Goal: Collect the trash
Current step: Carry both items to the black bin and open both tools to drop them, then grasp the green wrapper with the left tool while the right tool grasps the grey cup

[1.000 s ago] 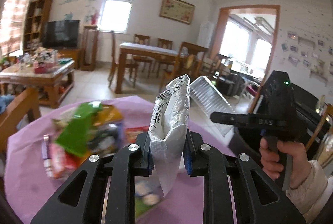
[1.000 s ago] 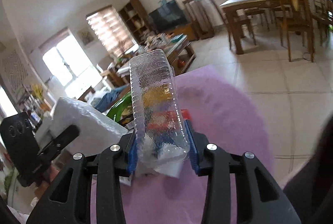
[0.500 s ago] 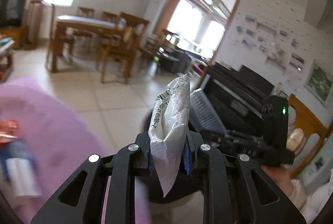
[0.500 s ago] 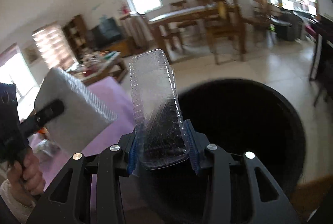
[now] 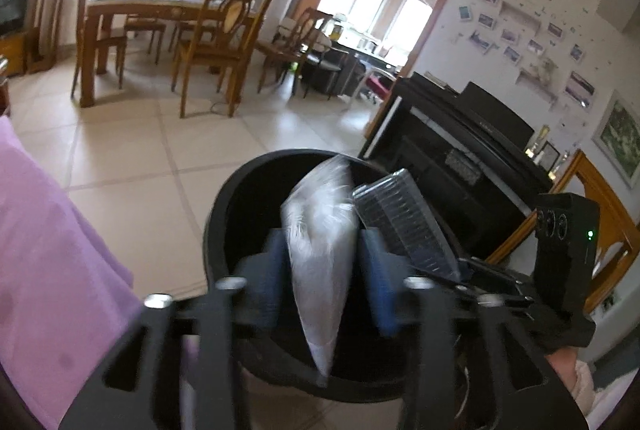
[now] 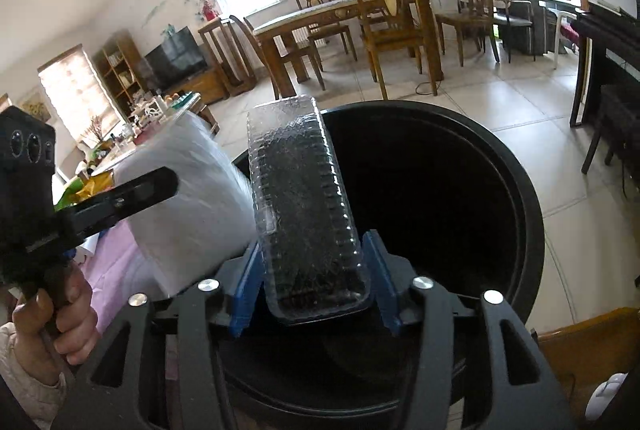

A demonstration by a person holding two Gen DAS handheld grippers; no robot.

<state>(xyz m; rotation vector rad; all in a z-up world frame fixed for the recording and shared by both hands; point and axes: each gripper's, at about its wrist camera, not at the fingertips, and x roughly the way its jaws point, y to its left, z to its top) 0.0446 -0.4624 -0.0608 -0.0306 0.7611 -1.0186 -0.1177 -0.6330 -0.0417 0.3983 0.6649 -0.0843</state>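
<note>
Two tools, two pieces of trash, one bin. The left tool has a crinkled silvery-white wrapper standing between its blue pads; its jaws are opening, gaps show on both sides of the wrapper, and the picture there is smeared with motion. The right tool has a clear, ribbed plastic tray upright between its pads; these jaws are opening too, and the pads stand off the tray's sides. Both pieces hang over the mouth of the round black bin, which sits on a pale tiled floor just beside the edge of a tabletop covered in purple cloth.

The wrapper is a tapered pouch, wide above and narrowing to a point below the pads. The tray is oblong with rounded corners and dimpled walls, dark because the bin's inside shows through it.

The left wrist view shows the right tool from the side, a black piano behind the bin and photos on the wall. The right wrist view alone shows the hand gripping the left tool's handle, the wrapper's broad white face, more wrappers on the tabletop at the far left, and a television. Both views take in one wooden dining table with chairs.
</note>
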